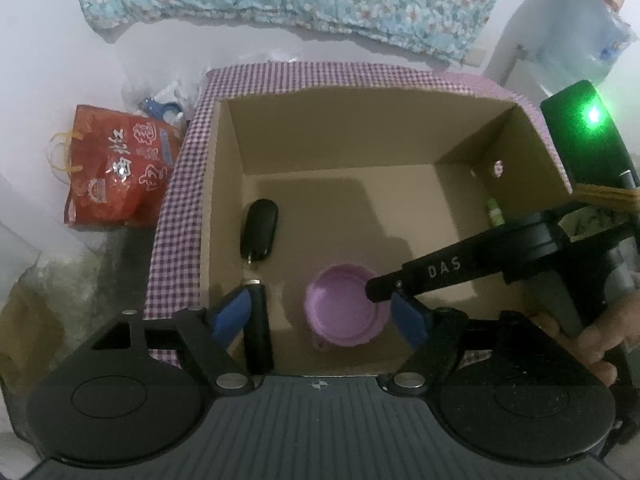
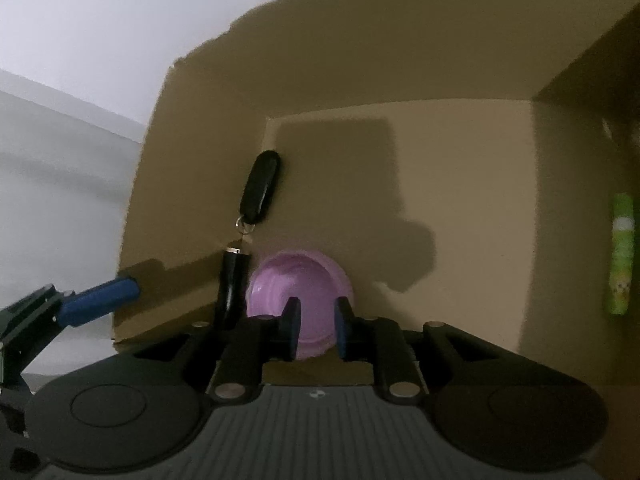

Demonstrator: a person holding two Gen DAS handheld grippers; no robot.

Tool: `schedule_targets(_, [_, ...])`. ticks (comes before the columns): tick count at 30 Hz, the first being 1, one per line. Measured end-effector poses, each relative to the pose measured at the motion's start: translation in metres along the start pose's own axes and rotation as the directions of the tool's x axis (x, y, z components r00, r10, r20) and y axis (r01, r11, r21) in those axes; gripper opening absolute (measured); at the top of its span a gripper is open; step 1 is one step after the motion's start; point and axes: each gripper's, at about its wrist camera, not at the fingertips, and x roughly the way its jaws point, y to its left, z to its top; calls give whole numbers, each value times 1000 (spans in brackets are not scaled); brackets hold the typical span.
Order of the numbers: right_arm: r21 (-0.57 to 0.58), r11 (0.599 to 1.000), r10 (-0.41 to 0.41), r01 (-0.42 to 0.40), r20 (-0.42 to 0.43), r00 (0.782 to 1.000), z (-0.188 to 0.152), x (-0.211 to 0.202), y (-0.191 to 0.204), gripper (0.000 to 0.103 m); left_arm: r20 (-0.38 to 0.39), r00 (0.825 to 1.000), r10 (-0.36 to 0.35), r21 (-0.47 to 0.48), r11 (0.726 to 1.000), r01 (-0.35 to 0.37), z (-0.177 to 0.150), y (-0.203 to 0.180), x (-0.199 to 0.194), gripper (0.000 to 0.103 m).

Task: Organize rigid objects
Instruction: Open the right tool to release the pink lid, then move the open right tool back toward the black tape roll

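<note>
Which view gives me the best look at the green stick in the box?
The right wrist view: the green stick shows nearly full length along the cardboard box's right wall, though dim. The left wrist view shows only its top end; the right gripper hides the rest.

Both wrist cameras look steeply down into the cardboard box (image 1: 224, 184), the left from above its near rim, the right lower and closer, sharing the purple lid (image 1: 346, 312) and black key fob (image 2: 262, 186).
</note>
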Motion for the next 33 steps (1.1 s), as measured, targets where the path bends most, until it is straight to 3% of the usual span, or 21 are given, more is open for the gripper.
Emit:
schedule_targets(6, [-6, 997, 72, -71, 90, 993, -9, -40, 5, 20, 69, 997, -24, -2, 1000, 25, -5, -5, -32, 80])
schedule_targets(11, [-20, 989, 151, -150, 179, 972, -33, -81, 8, 20, 163, 985, -60, 4, 998, 60, -16, -10, -72, 92])
schedule_targets(18, [-44, 977, 209, -208, 364, 907, -110, -143, 1, 20, 270, 955, -121, 1, 992, 125, -52, -9, -118, 100])
schedule_targets(23, [-4, 979, 181, -203, 467, 865, -170, -157, -15, 20, 274, 953, -130, 30, 991, 127, -82, -8, -122, 101])
schedule_targets(28, [74, 972, 160, -223, 485, 860, -214, -143, -25, 20, 231, 964, -130, 21, 991, 129, -109, -5, -112, 101])
schedule_targets(33, [94, 982, 104, -162, 446, 889, -231, -120, -19, 20, 191, 971, -142, 26, 990, 140, -128, -8, -96, 101])
